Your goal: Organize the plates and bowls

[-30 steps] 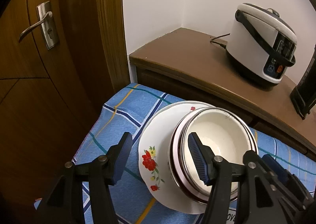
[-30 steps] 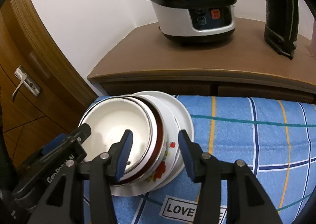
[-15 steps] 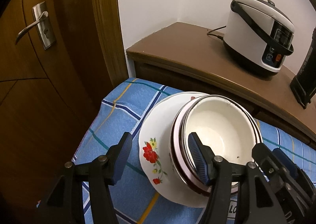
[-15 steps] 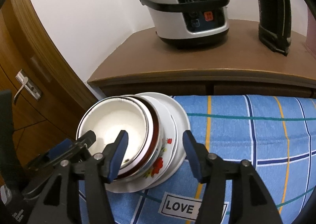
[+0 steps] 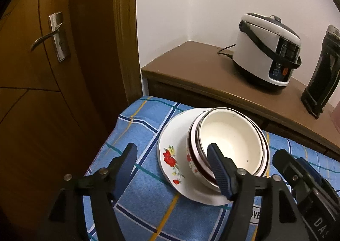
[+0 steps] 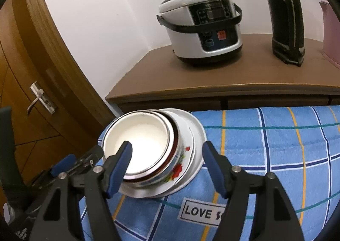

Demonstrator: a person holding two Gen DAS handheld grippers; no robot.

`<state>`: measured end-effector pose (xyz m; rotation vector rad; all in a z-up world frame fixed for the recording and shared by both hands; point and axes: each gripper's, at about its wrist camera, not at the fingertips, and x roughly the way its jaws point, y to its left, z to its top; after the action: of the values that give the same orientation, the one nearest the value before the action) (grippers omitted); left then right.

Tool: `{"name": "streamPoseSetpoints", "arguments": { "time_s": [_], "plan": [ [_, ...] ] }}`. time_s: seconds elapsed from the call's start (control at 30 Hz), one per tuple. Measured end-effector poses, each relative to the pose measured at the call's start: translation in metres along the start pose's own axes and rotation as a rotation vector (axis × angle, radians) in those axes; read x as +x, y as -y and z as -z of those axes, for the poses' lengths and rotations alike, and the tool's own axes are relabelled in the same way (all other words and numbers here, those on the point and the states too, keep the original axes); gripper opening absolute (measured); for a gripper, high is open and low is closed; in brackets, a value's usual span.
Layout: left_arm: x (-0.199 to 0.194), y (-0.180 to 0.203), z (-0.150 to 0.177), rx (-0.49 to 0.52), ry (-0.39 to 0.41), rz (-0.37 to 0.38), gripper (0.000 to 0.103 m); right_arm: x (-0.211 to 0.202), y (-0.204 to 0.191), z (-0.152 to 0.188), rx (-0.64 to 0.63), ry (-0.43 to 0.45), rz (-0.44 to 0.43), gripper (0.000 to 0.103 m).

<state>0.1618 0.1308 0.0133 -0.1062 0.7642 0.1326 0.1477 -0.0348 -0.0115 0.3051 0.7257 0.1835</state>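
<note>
Item: nested enamel bowls (image 5: 231, 145), white inside with dark rims and a red flower on the outer wall, standing on stacked floral plates (image 5: 172, 156), all on a bench under a blue plaid cloth (image 6: 265, 156).

Position: stack lies just ahead of both jaw sets, at the cloth's far corner.

Left gripper (image 5: 172, 162): jaws wide apart, empty; its right finger overlaps the bowl rim in view, contact unclear.

Right gripper (image 6: 166, 160): jaws wide apart, empty, framing the stack's near side.

Handling, judged: rigid, glossy, likely slippery and chip-prone; the stack looks heavy. Grip a rim, one jaw inside and one outside.
</note>
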Motion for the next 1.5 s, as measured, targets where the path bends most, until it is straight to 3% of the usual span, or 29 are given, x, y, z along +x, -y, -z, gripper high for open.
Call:
{"name": "streamPoseSetpoints", "arguments": {
  "time_s": [0.47,0.73,1.27,1.33,1.5],
  "plan": [
    [-0.017,-0.002,0.015,0.041,0.036,-0.003,0.071,-0.015,-0.005,0.011,0.01,0.033,-0.025,0.077],
    [-0.036,-0.007,0.03,0.031,0.063,0.025,0.071,-0.042,-0.016,0.023,-0.028,0.105,-0.03,0.08],
    [-0.076,-0.018,0.051,0.029,0.146,0.001,0.071,-0.08,-0.016,0.042,-0.043,0.208,-0.017,0.081],
    [-0.081,-0.021,0.055,0.032,0.164,-0.009,0.071,-0.087,-0.017,0.046,-0.049,0.231,-0.012,0.087],
    [-0.092,-0.024,0.062,0.026,0.19,0.0,0.072,-0.1,-0.019,0.053,-0.057,0.271,-0.005,0.09]
  ]
}}
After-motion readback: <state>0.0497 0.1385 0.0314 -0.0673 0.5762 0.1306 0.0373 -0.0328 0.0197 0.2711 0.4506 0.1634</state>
